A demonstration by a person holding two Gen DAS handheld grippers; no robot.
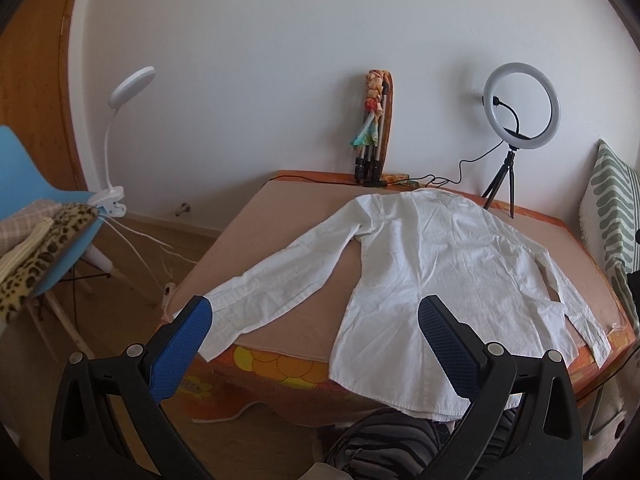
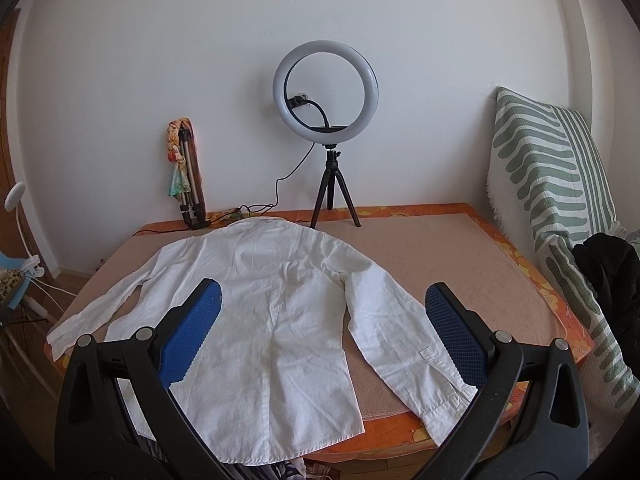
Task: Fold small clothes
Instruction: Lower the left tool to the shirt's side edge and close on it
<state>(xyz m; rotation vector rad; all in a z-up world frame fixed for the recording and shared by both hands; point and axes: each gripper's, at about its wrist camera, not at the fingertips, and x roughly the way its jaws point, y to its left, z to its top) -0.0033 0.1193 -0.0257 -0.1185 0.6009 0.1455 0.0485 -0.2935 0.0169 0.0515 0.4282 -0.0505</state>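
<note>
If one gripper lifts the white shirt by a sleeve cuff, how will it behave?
The shirt is thin and creased, so it will probably hang limp rather than hold its shape. It looks light; one sleeve should lift easily. Its hem already overhangs the table edge, so a pull may drag it off.

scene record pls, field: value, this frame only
garment: white shirt, spread flat, both sleeves out, collar toward wall
surface: table with beige mat; shirt hem hangs over near edge
left gripper: open, empty
right gripper: open, empty
fold state: none made yet
background: ring light on tripod; folded tripod against wall
</note>
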